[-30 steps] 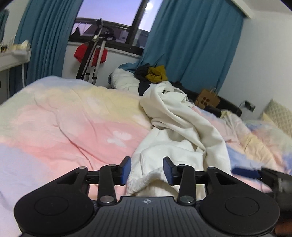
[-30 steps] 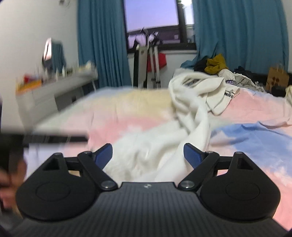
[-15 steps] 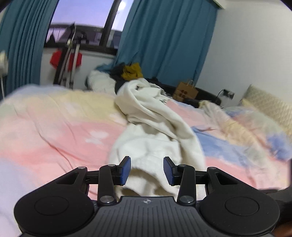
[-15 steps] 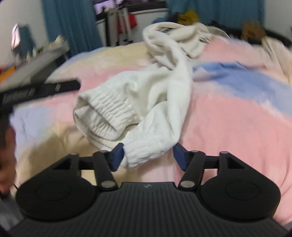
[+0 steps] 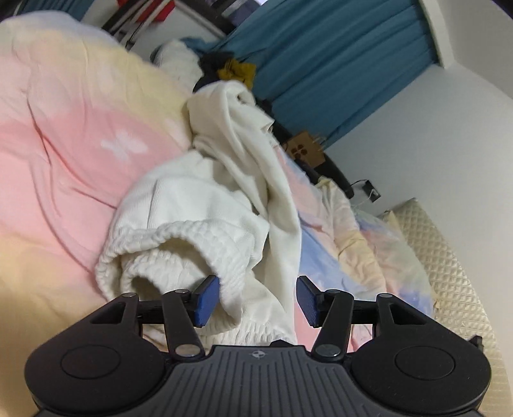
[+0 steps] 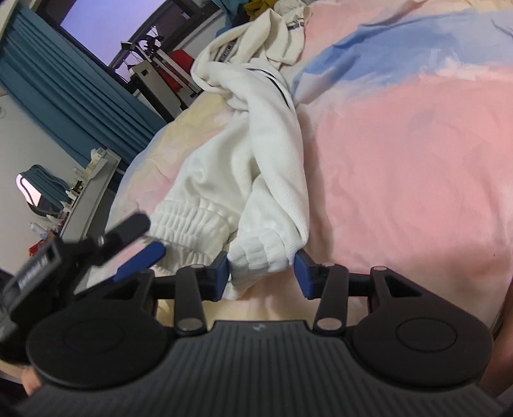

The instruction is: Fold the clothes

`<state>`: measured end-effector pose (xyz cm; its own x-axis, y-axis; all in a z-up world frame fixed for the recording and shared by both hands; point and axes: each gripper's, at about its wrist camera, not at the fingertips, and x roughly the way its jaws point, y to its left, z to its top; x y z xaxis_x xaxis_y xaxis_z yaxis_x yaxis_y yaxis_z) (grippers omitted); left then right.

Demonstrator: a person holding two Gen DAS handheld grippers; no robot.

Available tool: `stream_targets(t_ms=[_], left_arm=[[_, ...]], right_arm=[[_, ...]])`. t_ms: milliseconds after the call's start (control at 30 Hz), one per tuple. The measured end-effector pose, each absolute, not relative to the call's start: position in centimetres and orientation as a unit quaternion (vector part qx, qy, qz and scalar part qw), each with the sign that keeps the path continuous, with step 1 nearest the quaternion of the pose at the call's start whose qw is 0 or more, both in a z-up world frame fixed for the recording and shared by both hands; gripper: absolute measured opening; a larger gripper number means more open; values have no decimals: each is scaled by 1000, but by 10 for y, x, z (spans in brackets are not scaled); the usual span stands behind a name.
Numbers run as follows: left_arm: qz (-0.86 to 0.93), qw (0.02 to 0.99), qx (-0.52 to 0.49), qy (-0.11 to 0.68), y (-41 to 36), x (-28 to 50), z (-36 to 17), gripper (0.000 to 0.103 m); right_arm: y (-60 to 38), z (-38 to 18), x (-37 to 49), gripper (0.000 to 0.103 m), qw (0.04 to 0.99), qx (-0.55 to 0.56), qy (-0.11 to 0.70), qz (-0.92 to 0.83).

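White garment (image 5: pixel 205 205) lies crumpled on the bed (image 5: pixel 64 154), twisted along its length, far end heaped toward the curtains (image 5: pixel 336 64). Ribbed elastic ends face both cameras.

Left gripper (image 5: pixel 255 300): fingers apart, not gripping. Blue pad of one finger (image 5: pixel 206 300) sits against the edge of the gathered hem (image 5: pixel 166 243); cloth lies between the two fingers but nothing is clamped.

Right gripper (image 6: pixel 263 272): fingers apart, straddling a ribbed cuff (image 6: pixel 259 256). Pads just beside the cuff on either side, perhaps grazing it; no squeeze visible. In this view the left gripper (image 6: pixel 141 259) shows at the wide hem (image 6: pixel 189 221), just beside the cuff.

Judgement: both tools are lined up to pinch, so the grab is the step in hand; folding proper not yet begun.

Risks:
- Hem is thick and doubled. Closing here could catch one layer only, and the rest would sag when lifted.
- Garment is twisted mid-length. Pulling both ends apart without undoing the twist would tighten it, not flatten it.
- Duvet is soft and loose beneath. A low pinch could take in bedding with the cuff.
- Far end lies among other clothes (image 6: pixel 256 8); a hard tug may drag them along.
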<state>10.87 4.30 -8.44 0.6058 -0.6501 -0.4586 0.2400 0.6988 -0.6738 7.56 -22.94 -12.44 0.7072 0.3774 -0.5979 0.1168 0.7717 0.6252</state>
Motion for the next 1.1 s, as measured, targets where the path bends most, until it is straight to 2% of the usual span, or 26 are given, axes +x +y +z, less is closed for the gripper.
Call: stream_targets(t_ms=[100, 200, 333, 567, 600, 667, 700, 733, 867, 1033, 1100], left_arm=[[-272, 837, -291, 375, 35, 122, -95, 56], [-276, 814, -300, 414, 29, 137, -107, 52], [-285, 813, -279, 424, 20, 142, -115, 54], [-256, 811, -319, 418, 21, 168, -124, 55], [-246, 812, -325, 418, 21, 172, -122, 50], [-229, 814, -351, 402, 27, 182, -118, 32], [-223, 817, -363, 390, 30, 187, -115, 15], [-221, 823, -365, 375, 36, 188, -111, 9], [-215, 842, -387, 309, 66, 191, -79, 8], [-187, 861, -405, 247, 118, 203, -21, 7], [-167, 870, -407, 224, 141, 211, 2, 7]], right_arm=[[-232, -131, 80, 50, 854, 345, 381, 72], [-236, -135, 80, 52, 849, 364, 377, 71], [-240, -137, 81, 53, 846, 380, 368, 68], [-239, -139, 85, 53, 849, 378, 364, 62], [-240, -139, 84, 53, 847, 383, 362, 65], [-242, -137, 83, 54, 846, 388, 359, 72], [-242, -136, 82, 54, 846, 389, 357, 74], [-242, -135, 82, 54, 847, 390, 355, 75], [-243, -140, 85, 54, 839, 404, 360, 63], [-233, -139, 90, 42, 835, 405, 366, 64], [-220, -130, 87, 41, 835, 409, 356, 91]])
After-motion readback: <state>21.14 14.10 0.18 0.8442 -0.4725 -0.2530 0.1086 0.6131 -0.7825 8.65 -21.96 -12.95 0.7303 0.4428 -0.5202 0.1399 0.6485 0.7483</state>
